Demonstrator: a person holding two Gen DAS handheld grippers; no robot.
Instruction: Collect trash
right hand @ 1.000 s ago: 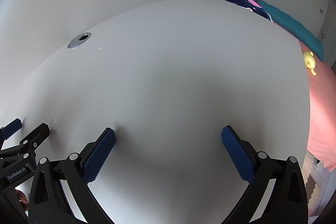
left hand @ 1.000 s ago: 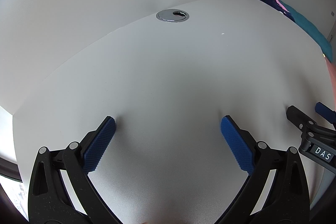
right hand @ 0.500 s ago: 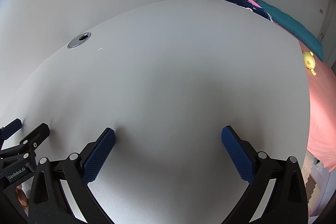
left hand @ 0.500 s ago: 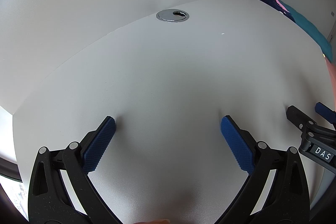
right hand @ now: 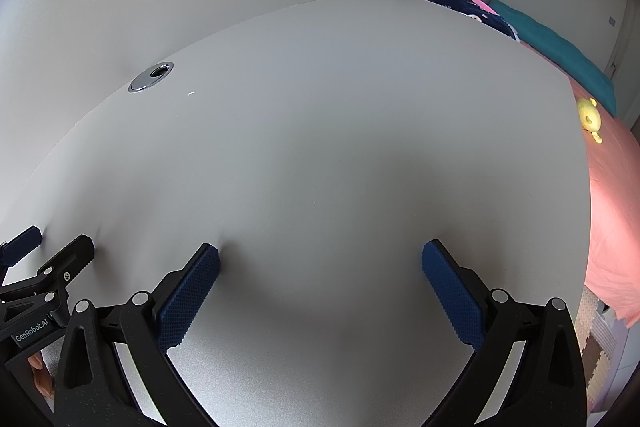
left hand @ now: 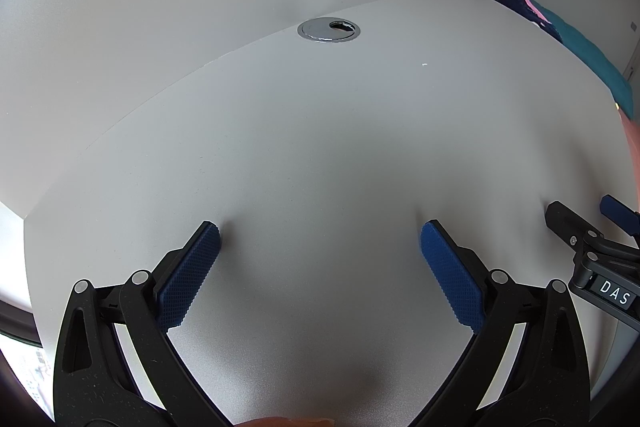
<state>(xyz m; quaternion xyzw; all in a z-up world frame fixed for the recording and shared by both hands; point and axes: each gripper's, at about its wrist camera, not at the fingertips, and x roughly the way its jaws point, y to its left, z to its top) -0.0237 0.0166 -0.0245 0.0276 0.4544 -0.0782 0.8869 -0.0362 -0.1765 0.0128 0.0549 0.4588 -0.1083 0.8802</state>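
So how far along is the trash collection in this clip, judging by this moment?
Done: cannot tell; no bin or bag shows in either view. In hand: nothing; the left gripper and right gripper both rest on the white table with jaws wide apart and empty. Left: the only candidate is a tiny white speck near the metal cable grommet.

White table (left hand: 320, 155) lies bare ahead; only a flush grommet (left hand: 329, 30) far off.
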